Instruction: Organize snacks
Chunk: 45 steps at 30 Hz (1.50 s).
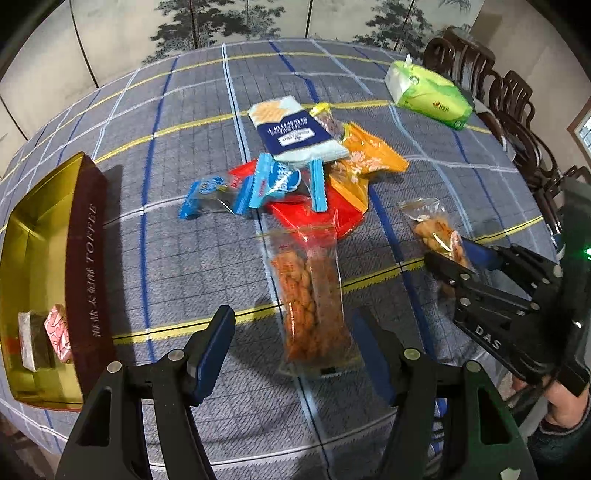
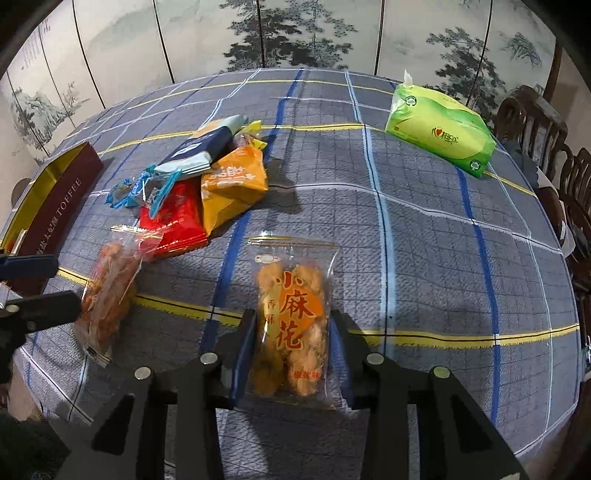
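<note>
A desk [image 2: 424, 229] draped in a grey-blue plaid cloth with yellow, white and blue lines is spreading out ahead of the claw. Beyond its far edge a folding screen [image 2: 295, 33] painted with misty pines is standing as the backdrop. Off to the claw's right, dark carved wooden chairs [image 1: 509, 96] are lining the desk's edge. Even light is falling, casting soft shadows.

This looks like a dining room in a home. A big table with a blue-grey checked cloth [image 2: 424, 229] stands before a painted folding screen with trees [image 2: 295, 33]. Dark carved wooden chairs [image 1: 517, 107] line one side, near a green tissue pack [image 2: 439, 129].
</note>
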### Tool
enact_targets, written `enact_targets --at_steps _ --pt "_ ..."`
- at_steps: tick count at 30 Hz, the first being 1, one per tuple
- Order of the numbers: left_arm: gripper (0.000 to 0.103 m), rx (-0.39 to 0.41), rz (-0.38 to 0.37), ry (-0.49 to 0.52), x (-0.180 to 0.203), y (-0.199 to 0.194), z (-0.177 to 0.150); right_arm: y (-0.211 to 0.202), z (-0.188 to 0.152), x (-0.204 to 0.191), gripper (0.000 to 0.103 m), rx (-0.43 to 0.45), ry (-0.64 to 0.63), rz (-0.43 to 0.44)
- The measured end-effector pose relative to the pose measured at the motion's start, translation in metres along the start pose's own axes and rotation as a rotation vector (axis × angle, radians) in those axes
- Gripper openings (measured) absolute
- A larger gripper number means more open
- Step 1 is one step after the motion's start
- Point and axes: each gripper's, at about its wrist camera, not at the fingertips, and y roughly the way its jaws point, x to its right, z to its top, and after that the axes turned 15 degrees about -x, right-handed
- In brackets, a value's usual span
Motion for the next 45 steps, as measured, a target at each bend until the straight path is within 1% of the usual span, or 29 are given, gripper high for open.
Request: enact_targets --at_steps 14,18,20,22,24,32,35,45 --pt "0.062 -0.051 0.032 -0.03 0.007 0.026 0.02 -0.001 -0.003 0.001 0.038 0.018 0.007 0.013" --pt "0.051 -0.07 0.03 -0.027 0.009 0.031 0.022 -0.002 -0.003 0.002 0.038 0.021 0.016 0.018" --pt "0.048 -0.068 0.036 -0.022 0.009 0.031 0.022 -0.002 -0.002 0.002 0.038 0.021 0.017 0.019" --pt "0.04 -0.066 0.041 -0.016 0.01 0.031 0.021 -0.002 -0.002 0.002 0.038 0.02 0.018 0.02" --pt "0.037 -0.061 0.056 -0.014 0.009 0.031 0.021 -0.001 -0.002 0.002 0.038 0.019 0.017 0.018" --pt "0.036 -0.06 0.058 0.0 0.007 0.029 0.015 0.0 -0.001 0.001 0.038 0.011 0.025 0.012" --pt "0.036 -0.061 0.046 0.005 0.006 0.028 0.013 0.0 0.001 0.0 0.039 0.001 0.027 0.002" --pt "0.036 -0.034 0.026 0.017 0.0 0.01 0.003 0.001 0.004 -0.004 0.038 -0.021 0.026 -0.026"
